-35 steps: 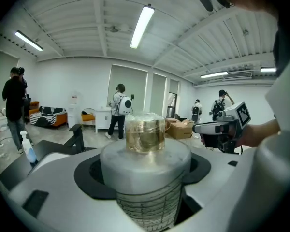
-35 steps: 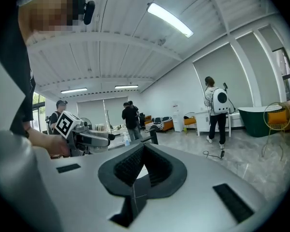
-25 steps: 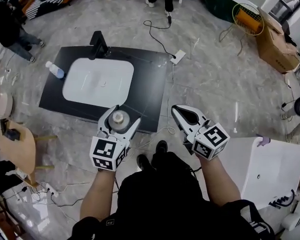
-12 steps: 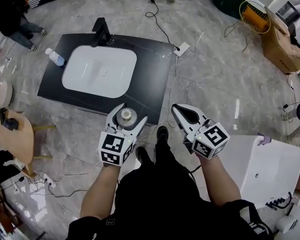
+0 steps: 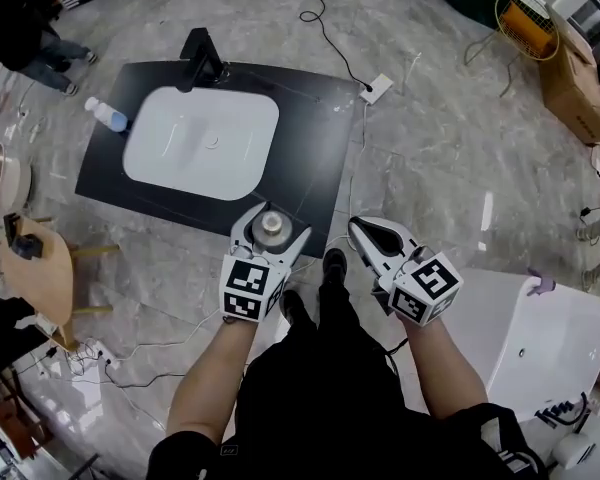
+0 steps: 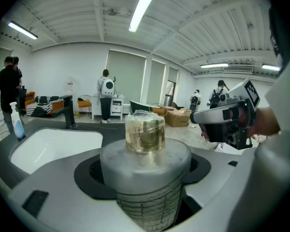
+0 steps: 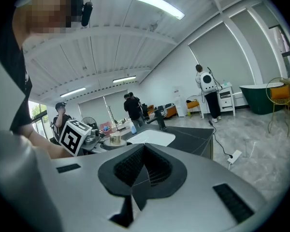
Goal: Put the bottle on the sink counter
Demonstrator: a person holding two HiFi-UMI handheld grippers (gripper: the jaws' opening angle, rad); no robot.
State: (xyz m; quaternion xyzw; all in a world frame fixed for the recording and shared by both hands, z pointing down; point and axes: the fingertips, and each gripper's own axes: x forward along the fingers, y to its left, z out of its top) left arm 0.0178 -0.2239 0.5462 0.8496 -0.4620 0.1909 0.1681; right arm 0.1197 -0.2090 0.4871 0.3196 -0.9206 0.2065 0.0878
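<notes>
Left hand-held gripper [image 5: 272, 231] is clamped on the bottle [image 5: 271, 223], held upright with its grey cap and clear top up. The jaws pinch the ribbed body below the cap. The bottle is in the air at the near edge of the black sink counter [image 5: 310, 138], not resting on it. Right hand-held gripper [image 5: 376, 238] has its jaws pressed together, nothing between them, just right of the left one, over the floor. White basin [image 5: 205, 143], faucet [image 5: 202, 53] at the back, a second bottle [image 5: 108, 115] at the counter's left edge.
</notes>
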